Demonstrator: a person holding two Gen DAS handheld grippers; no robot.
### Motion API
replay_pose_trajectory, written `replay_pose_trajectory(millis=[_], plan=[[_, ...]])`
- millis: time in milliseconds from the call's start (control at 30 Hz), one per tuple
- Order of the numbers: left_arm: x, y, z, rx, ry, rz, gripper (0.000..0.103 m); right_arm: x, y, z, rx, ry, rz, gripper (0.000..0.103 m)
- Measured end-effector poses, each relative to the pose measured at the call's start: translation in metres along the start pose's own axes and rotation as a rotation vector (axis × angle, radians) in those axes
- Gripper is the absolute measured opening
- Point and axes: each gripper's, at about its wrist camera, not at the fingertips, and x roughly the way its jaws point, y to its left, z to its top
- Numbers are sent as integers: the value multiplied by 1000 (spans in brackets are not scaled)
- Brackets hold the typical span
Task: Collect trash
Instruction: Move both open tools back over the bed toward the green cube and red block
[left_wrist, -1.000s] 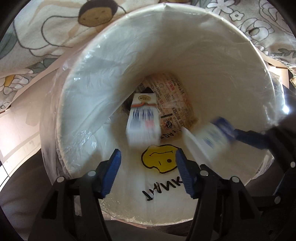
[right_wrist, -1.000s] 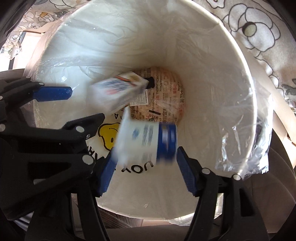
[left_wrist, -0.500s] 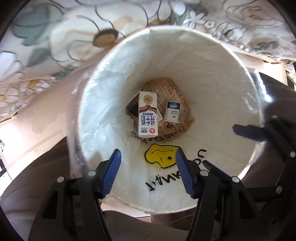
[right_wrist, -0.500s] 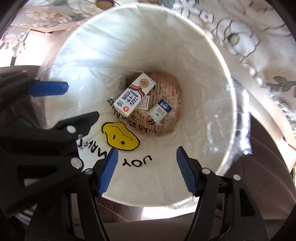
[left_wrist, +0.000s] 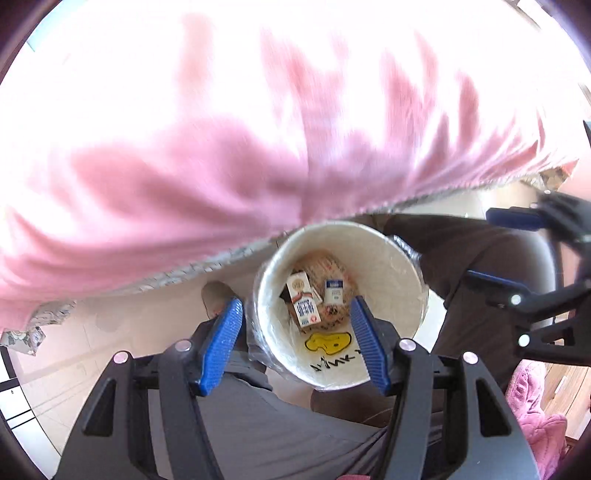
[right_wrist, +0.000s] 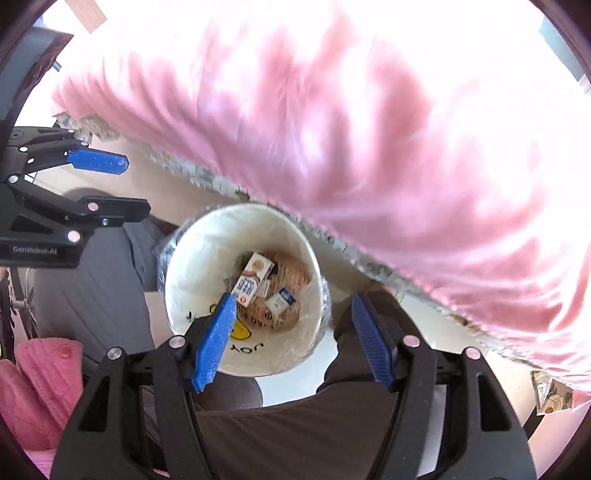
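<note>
With both cartons lying at the bottom of the lined bin (left_wrist: 388, 258), below and ahead of each tool, drop judged done. Left tool (left_wrist: 295, 343) and right tool (right_wrist: 291, 339) gaping wide, empty. Against half a second ago: pulled far back, bin small, pink bedding (left_wrist: 221, 147) overhead.

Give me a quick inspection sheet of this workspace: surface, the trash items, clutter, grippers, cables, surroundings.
Surface: pale floor under the bin.
Job's things: white trash bin with clear liner, upright; tall milk carton and small blue-top carton lie at its bottom, on printed paper.
Clutter: nothing seen.
Grippers: left gripper open, empty, above the bin; right gripper open, empty, above the bin.
Cables: nothing seen.
Surroundings: blurred pink blanket over floral fabric beside the bin; person's dark trousers below.
</note>
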Motion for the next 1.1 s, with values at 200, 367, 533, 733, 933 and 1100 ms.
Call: replay_pose_trajectory(millis=[200, 367, 533, 733, 933, 1100], plan=[[-75, 23, 39, 14, -136, 65, 64, -93, -19, 30, -61, -183, -45, 66], [-114, 47, 84, 50, -191, 136, 64, -132, -34, 61, -107, -247, -74, 66], [-135, 68, 135, 108, -226, 180, 64, -141, -52, 96, -138, -270, -88, 66], [-122, 87, 191, 225, -218, 212, 66, -110, -67, 139, -122, -259, -56, 66], [-77, 100, 236, 293, -183, 219, 66, -72, -85, 174, -109, -217, -28, 66], [-46, 105, 265, 340, -187, 171, 66, -39, -96, 200, -117, -177, -18, 66]])
